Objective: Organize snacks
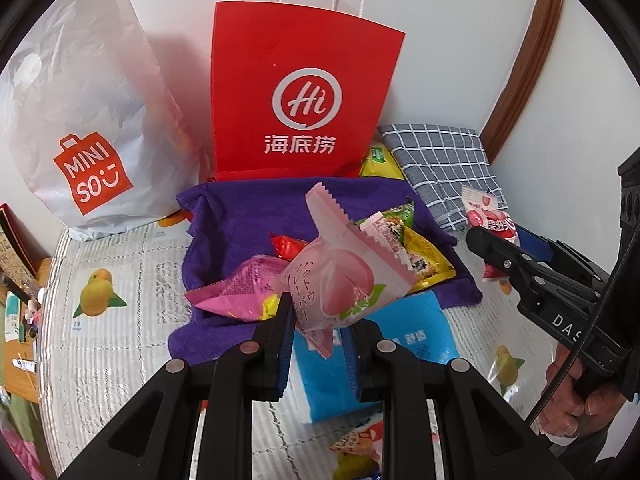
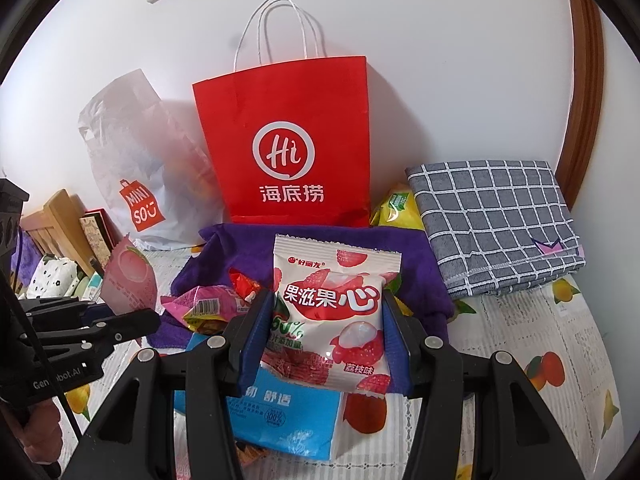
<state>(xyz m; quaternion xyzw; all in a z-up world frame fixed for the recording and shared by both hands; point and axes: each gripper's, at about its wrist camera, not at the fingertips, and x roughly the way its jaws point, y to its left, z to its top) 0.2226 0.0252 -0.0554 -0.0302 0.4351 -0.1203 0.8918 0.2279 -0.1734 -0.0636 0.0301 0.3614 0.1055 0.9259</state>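
A: What does the left gripper [image 1: 320, 344] have?

B: Its fingers [image 1: 280, 340] are pinched nearly shut on the lower corner of the pink peach snack [image 1: 340, 280], which hangs lifted above the purple towel [image 1: 240, 216]. Holding it by the sealed edge likely keeps the soft contents from being crushed.

A: And the right gripper [image 2: 324, 332]?

B: Its fingers [image 2: 252, 340] stand a little apart, closed on both sides of the lychee gummy packet [image 2: 328, 312], held upright with its print facing the camera.

A: Where do they seem headed?

B: Probably the red paper bag [image 2: 288, 152] at twelve o'clock, standing open against the wall behind the towel. The white plastic bag [image 2: 132, 168] sits at ten o'clock of it, bulging, so it looks full already.

A: What is left?

B: Several snacks lie loose on the towel: a magenta packet [image 1: 240, 292], a small red one [image 1: 288, 246], a yellow-green one [image 1: 424, 256]. A blue tissue pack [image 1: 408, 344] rests on the lemon-print bench [image 1: 120, 340] below them. A folded checked cloth [image 2: 500, 224] lies at two o'clock, with a yellow packet [image 2: 396, 208] tucked beside the bag.
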